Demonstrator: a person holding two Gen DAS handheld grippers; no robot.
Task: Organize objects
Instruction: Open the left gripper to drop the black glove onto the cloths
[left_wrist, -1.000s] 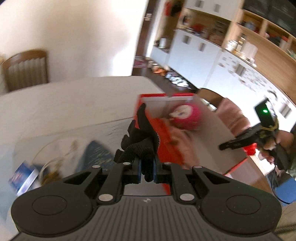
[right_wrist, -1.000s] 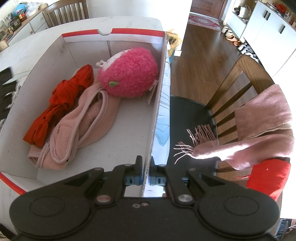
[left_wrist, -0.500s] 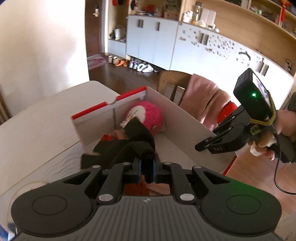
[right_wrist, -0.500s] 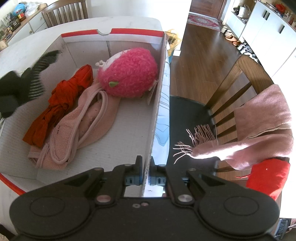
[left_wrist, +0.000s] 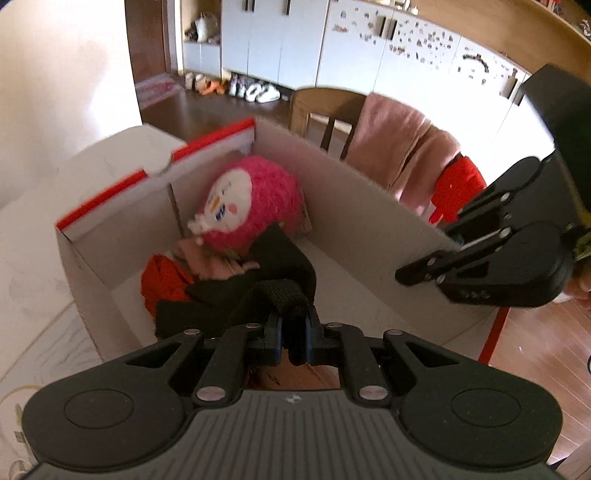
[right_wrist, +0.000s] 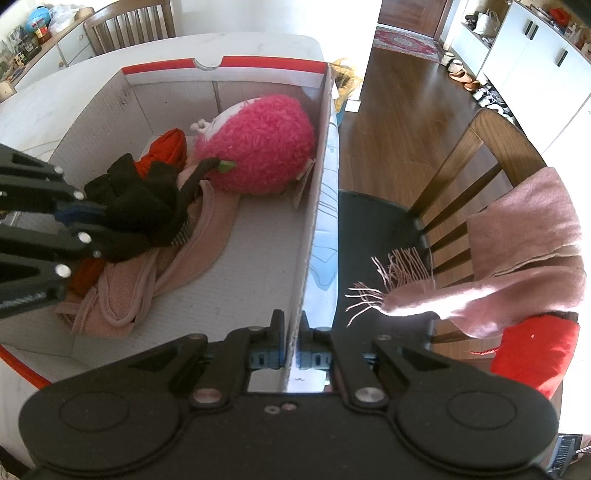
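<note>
At the far left of the right wrist view the left tool (right_wrist: 79, 218) reaches in over the open cardboard box (right_wrist: 317, 192), which stands on the white surface (right_wrist: 40, 107). Its jaws are clenched on a black knit glove (right_wrist: 144, 206), which hangs inside the box above the clothes lying on its floor. Under the glove lie a red cloth (right_wrist: 168, 147) and a long pink garment (right_wrist: 147, 284), the red one partly hidden by the glove. Just to the right of them, against the far right corner of the box, sits a fluffy pink plush toy (right_wrist: 262, 144), its white face turned toward the left wrist camera. Further right, the right tool (right_wrist: 291, 341) is clamped on the box's right-hand wall, one finger on the inner face and one on the outer. Beyond that wall stands a wooden chair (right_wrist: 472, 162) with a pink fringed scarf (right_wrist: 517, 258) draped over its back and a red item (right_wrist: 532, 350) hanging below the scarf.
</note>
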